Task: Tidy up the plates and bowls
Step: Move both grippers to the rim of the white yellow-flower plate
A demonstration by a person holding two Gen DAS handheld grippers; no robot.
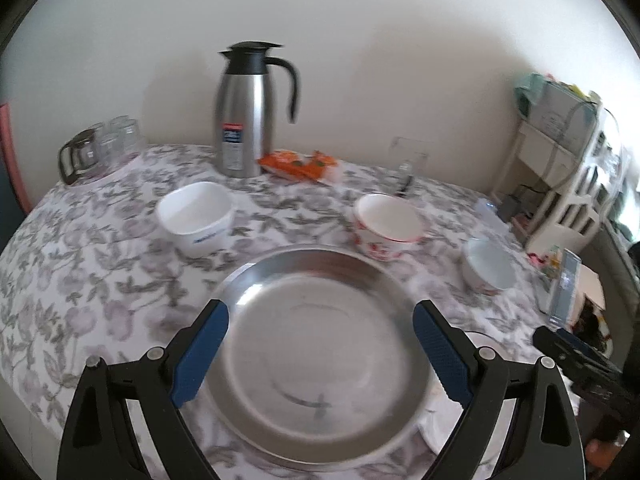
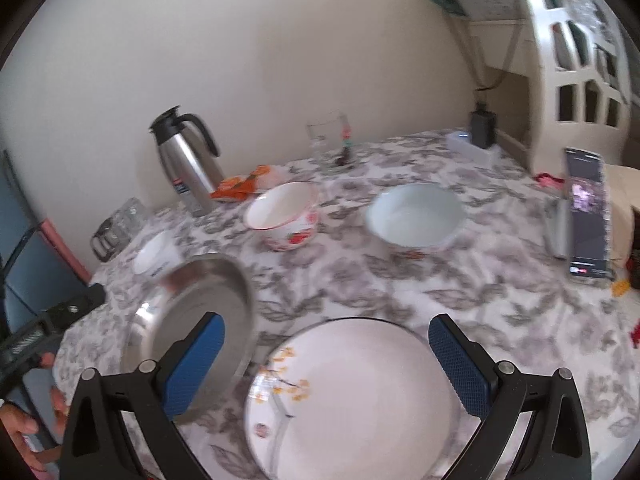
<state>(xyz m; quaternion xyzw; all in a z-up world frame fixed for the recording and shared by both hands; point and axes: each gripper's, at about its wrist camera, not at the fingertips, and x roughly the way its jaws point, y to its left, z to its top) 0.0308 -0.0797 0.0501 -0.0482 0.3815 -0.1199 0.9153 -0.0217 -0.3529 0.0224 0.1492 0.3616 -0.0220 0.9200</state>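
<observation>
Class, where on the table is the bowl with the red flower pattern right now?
The red-flowered bowl stands toward the back middle of the table, between the square white bowl on its left and the pale blue bowl on its right, just beyond the steel plate.

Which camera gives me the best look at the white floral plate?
Right wrist view: the white floral plate lies nearly whole between the open right gripper fingers. Left wrist view shows only a sliver beside the steel plate.

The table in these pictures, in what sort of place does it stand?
Most likely a home dining corner. The table has a flowered tablecloth and carries a steel thermos jug, bowls and plates, with drinking glasses at its far edge. A white plastic shelf unit full of household things stands beside it.
</observation>
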